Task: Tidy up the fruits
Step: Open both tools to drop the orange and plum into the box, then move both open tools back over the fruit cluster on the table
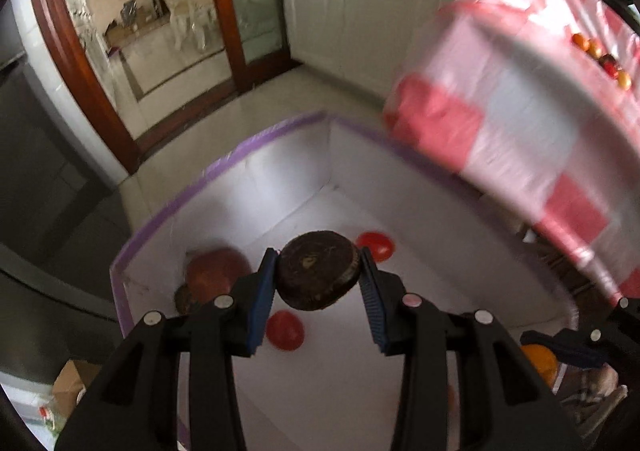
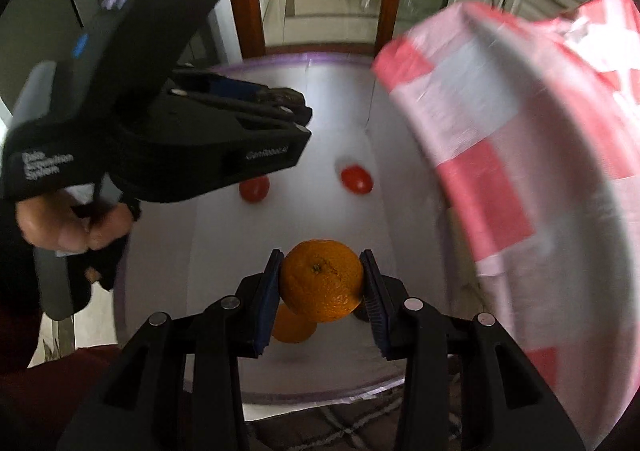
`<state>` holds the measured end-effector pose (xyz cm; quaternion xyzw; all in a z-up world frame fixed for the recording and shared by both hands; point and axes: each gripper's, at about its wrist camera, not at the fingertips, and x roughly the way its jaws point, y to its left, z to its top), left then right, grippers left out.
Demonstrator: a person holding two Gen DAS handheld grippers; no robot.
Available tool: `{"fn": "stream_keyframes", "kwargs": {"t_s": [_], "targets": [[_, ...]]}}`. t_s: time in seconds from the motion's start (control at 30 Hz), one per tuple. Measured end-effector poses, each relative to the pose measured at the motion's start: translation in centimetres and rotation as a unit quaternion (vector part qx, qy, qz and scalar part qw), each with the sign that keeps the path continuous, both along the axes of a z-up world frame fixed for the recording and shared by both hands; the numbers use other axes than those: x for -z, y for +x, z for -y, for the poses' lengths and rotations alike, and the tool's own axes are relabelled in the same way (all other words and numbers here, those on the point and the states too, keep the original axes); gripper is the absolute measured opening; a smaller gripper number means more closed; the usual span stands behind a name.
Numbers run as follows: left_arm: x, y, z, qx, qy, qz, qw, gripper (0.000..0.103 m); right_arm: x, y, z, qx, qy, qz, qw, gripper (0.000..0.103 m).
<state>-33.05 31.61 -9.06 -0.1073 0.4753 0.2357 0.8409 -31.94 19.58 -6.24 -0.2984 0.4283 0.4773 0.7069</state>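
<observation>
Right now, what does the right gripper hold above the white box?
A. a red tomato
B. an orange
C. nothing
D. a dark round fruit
B: in the right wrist view the right gripper is shut on an orange, its blue pads pressing both sides of it, above the white box; the dark round fruit sits in the left gripper.

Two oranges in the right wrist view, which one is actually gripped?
The upper orange, clamped between the right gripper pads. The other orange lies below it on the white bin floor, untouched.
</observation>
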Motion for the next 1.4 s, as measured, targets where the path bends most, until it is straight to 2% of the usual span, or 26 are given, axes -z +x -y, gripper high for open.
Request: {"fn": "stream_keyframes", "kwargs": {"t_s": [0.17,0.3,0.57,0.6,0.63,0.7,0.8,0.87,1.0,1.07,1.2,1.33,1.4], "targets": [[2.4,-0.2,-1.4,-0.023,-0.025,-0.037,0.9987,0.041,2.5,0.1,-2.0,-0.010,-0.043,-0.001,0.999,0.039],[4.1,-0.6,-2.3,-0.037,-0.036,-0.058,0.9970,0.041,3.7,0.1,-2.4,-0.010,-0.060,-0.004,0.998,0.039],[4.1,-0.8,-2.5,-0.048,-0.043,-0.058,0.9963,0.042,4.1,0.1,-1.9,-0.007,-0.064,0.005,0.998,0.040],[3.9,-0.7,-2.5,-0.050,-0.040,-0.058,0.9963,0.046,4.3,0.3,-1.9,-0.006,-0.064,0.006,0.998,0.043],[3.8,-0.7,-2.6,-0.053,-0.036,-0.056,0.9964,0.060,4.1,0.4,-1.8,-0.005,-0.060,0.008,0.998,0.046],[3.3,-0.8,-2.6,-0.061,-0.028,-0.047,0.9966,0.079,3.7,0.3,-1.7,-0.001,-0.052,0.009,0.999,0.061],[2.7,-0.9,-2.8,-0.068,-0.019,-0.043,0.9966,0.082,2.8,0.3,-1.4,0.001,-0.037,0.010,0.999,0.069],[2.4,-0.8,-3.2,-0.074,-0.016,-0.041,0.9963,0.085,2.4,0.3,-1.3,0.000,-0.031,0.010,0.999,0.070],[1.3,-1.2,-3.7,-0.088,-0.011,-0.022,0.9958,0.088,0.9,0.7,-0.4,0.009,-0.002,-0.009,1.000,0.070],[0.1,-1.4,-4.0,-0.101,-0.003,-0.002,0.9949,0.090,-0.4,1.3,0.5,0.014,0.030,-0.035,0.999,0.070],[-3.9,-2.0,-3.7,-0.134,0.055,0.057,0.9878,0.096,-4.6,2.4,3.4,0.028,0.113,-0.082,0.990,0.070],[-8.4,-1.6,-1.5,-0.114,0.096,0.121,0.9814,0.101,-9.6,3.2,6.6,0.045,0.187,-0.067,0.979,0.071],[-10.4,-0.8,-0.1,-0.093,0.102,0.143,0.9800,0.101,-11.8,4.0,8.5,0.063,0.217,-0.044,0.973,0.078]]}}
